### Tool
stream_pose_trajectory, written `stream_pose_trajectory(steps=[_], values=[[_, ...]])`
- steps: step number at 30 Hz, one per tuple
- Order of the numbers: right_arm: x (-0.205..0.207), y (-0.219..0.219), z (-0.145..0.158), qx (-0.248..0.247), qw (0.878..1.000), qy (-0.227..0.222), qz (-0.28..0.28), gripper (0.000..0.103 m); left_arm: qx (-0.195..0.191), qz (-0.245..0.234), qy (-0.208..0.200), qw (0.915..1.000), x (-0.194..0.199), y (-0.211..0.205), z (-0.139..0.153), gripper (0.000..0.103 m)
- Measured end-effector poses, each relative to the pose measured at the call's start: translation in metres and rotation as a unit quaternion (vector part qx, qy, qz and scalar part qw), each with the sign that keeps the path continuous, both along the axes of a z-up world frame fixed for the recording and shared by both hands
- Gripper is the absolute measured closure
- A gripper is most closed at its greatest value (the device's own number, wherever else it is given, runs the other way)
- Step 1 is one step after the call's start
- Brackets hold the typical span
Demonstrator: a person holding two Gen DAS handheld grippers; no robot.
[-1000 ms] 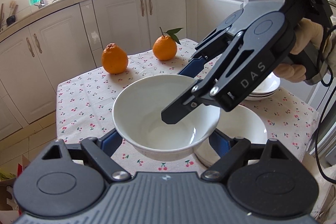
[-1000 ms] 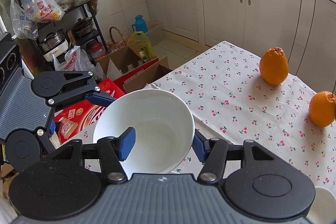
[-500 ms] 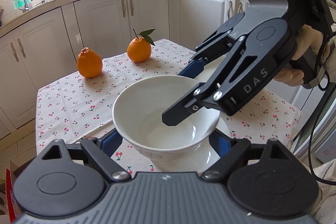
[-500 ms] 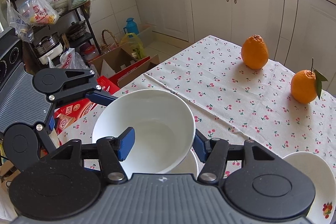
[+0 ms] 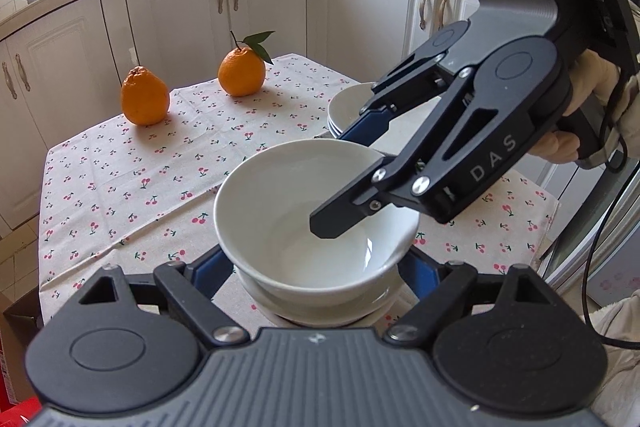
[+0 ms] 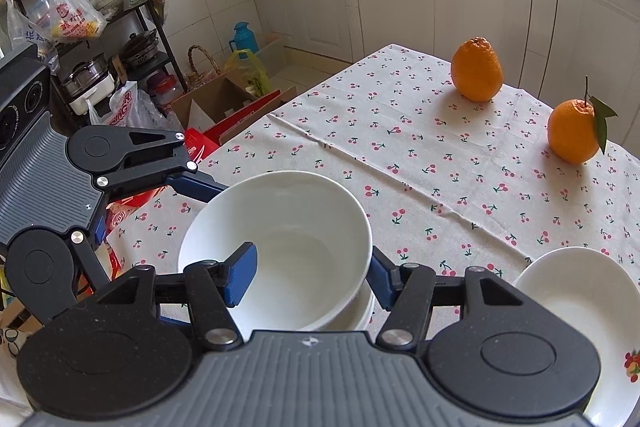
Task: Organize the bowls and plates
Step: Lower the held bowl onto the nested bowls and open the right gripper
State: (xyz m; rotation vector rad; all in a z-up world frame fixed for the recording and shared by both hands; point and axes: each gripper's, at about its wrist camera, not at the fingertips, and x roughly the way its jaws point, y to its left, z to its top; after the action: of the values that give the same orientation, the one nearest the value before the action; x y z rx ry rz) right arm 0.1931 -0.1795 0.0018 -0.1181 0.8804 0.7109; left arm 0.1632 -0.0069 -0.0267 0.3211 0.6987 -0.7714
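Since the glazed bowl point(image 5: 316, 215), nested on a second bowl point(image 5: 320, 307), is stiff, slick and chippable, I pinch its rim with the right gripper point(image 6: 308, 267) while the spread left gripper point(image 5: 316, 269) straddles its sides.

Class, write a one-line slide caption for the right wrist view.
Right gripper pinches the white bowl by its rim, over a second bowl on the cherry-print tablecloth.

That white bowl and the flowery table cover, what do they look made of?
The white bowl looks like glazed ceramic or porcelain: smooth and glossy, with a bright window glint inside, though glossy melamine can't be ruled out. The table cover seems to be woven cloth, likely cotton: matte, creased along fold lines, printed with small cherries.
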Motion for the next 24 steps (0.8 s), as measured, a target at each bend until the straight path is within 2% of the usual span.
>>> stream_pose_trajectory(steps=[15, 18, 24], values=[[0.0005, 0.0017, -0.0053, -0.007, 1.0, 0.007, 0.001, 0.036, 0.0, -0.005, 0.015, 0.9999, 0.0029, -0.0008, -0.0037, 0.014], [0.0002, 0.0024, -0.0065, -0.008, 1.0, 0.005, 0.005, 0.033, -0.001, -0.008, 0.016, 0.9998, 0.0034, -0.0004, -0.0043, 0.013], [-0.0055, 0.005, -0.006, -0.01, 1.0, -0.01, 0.014, 0.012, -0.003, -0.007, 0.017, 0.9998, 0.0024, 0.0045, -0.0057, 0.01]])
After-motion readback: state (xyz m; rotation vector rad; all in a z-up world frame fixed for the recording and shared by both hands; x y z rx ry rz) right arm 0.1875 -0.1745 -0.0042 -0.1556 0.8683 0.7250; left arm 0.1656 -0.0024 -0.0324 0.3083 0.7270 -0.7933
